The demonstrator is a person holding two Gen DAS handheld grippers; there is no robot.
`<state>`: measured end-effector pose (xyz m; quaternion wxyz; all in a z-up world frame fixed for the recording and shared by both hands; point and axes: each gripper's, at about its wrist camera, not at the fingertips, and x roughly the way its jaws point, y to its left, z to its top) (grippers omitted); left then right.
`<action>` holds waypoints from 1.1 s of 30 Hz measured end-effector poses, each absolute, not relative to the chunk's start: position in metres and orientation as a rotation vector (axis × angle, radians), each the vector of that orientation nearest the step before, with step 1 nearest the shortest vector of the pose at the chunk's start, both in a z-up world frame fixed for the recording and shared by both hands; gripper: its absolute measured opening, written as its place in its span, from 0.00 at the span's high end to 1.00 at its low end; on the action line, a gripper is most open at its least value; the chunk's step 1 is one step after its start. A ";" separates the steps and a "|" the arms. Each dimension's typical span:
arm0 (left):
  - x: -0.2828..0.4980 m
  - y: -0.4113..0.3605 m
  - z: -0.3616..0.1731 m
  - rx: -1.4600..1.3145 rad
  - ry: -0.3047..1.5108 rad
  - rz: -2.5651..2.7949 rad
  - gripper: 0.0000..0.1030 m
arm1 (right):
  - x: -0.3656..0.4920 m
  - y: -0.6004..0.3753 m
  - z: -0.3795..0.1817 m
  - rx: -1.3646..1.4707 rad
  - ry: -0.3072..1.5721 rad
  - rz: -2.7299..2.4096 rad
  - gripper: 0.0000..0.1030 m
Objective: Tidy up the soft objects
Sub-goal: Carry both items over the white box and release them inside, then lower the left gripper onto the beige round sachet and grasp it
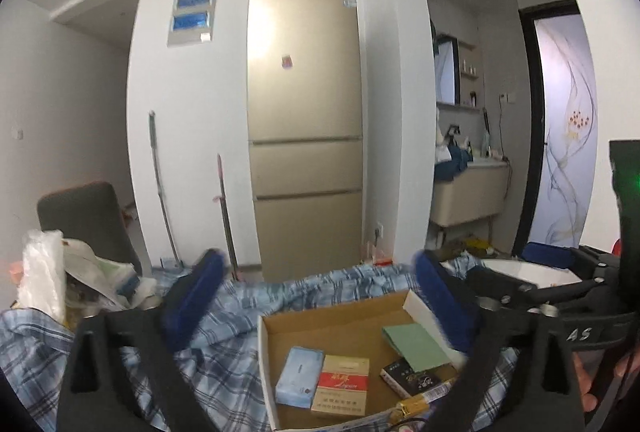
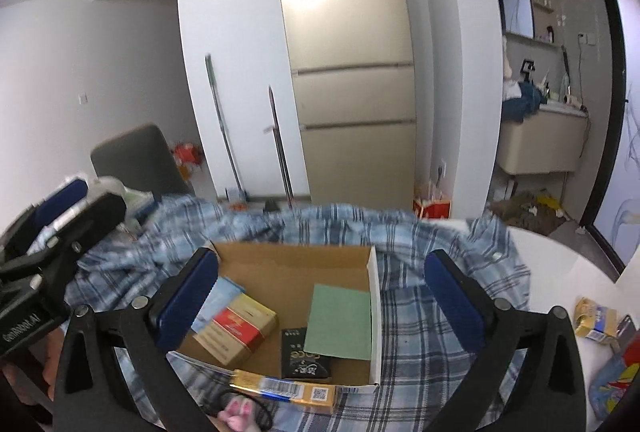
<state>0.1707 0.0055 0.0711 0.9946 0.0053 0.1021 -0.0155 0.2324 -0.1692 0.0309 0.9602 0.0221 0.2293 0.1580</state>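
A blue plaid shirt [image 1: 224,344] lies spread and crumpled over the table, also in the right wrist view [image 2: 424,332]. On it stands an open cardboard box [image 1: 340,324] holding small packets and a green card [image 2: 340,320]. My left gripper [image 1: 316,292] is open and empty above the box's far side. My right gripper [image 2: 320,292] is open and empty above the box [image 2: 296,260]. The right gripper also shows in the left wrist view [image 1: 548,272], the left one in the right wrist view [image 2: 64,208]. A small pink soft thing [image 2: 238,414] lies at the near edge.
A yellow carton [image 2: 284,390] leans on the box's front. Plastic bags [image 1: 60,280] pile at the left. A grey chair [image 2: 136,160] stands behind. Snack packets [image 2: 600,324] lie on the white table [image 2: 560,264] at right. A fridge [image 1: 304,128] stands behind.
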 end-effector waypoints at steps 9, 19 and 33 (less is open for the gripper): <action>0.105 -0.001 0.083 0.026 0.131 -0.075 0.00 | 0.173 -0.179 0.051 0.076 0.325 0.317 0.00; 0.074 0.005 0.029 0.016 0.157 -0.046 0.00 | 0.145 -0.177 0.006 0.032 0.321 0.340 0.00; 0.087 0.019 0.001 -0.042 0.219 -0.053 0.00 | 0.142 -0.166 -0.032 -0.065 0.335 0.370 0.00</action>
